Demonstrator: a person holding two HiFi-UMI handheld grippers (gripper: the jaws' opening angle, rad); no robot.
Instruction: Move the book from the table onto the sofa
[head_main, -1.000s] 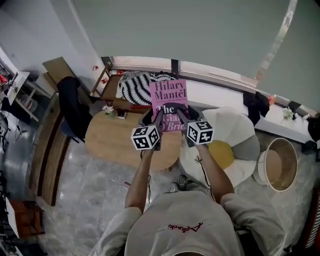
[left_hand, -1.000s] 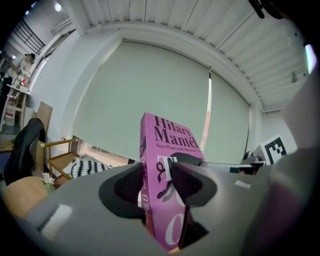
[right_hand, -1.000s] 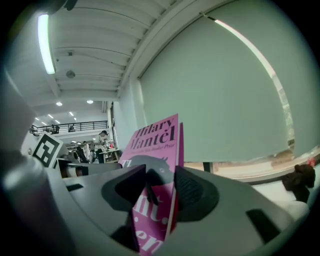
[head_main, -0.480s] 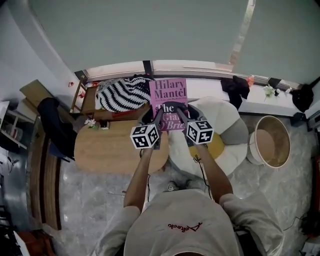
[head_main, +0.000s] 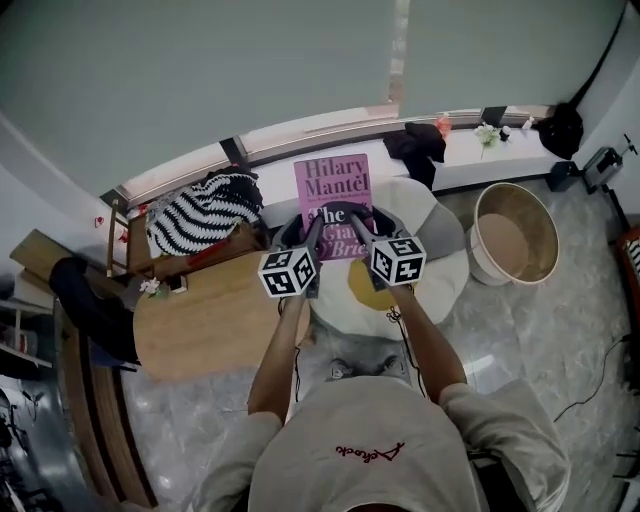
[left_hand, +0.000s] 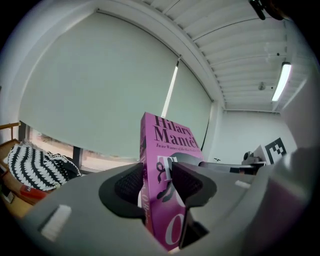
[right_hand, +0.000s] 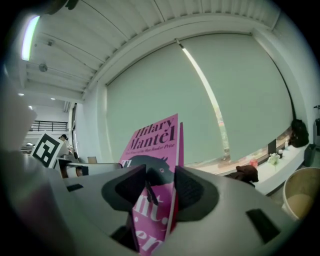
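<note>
the book (left_hand: 167, 150) has a smooth, faintly glossy pink paper cover. the left gripper (left_hand: 159, 182) is matt grey plastic with finely ribbed black pads (left_hand: 131, 184). left of it is a matt wooden table (head_main: 210, 320), and below it a glossy marbled floor (head_main: 520, 330).

Left gripper (head_main: 305, 233) and right gripper (head_main: 362, 236) clamp pink book (head_main: 332, 185), above white sofa (head_main: 446, 262); table (head_main: 210, 322) lower left.

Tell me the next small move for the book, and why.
Probably lower it toward the white sofa: the left tongs and right tongs are both clamped on the pink book, which hangs in the air over the sofa in the head view, clear of the wooden table.
</note>
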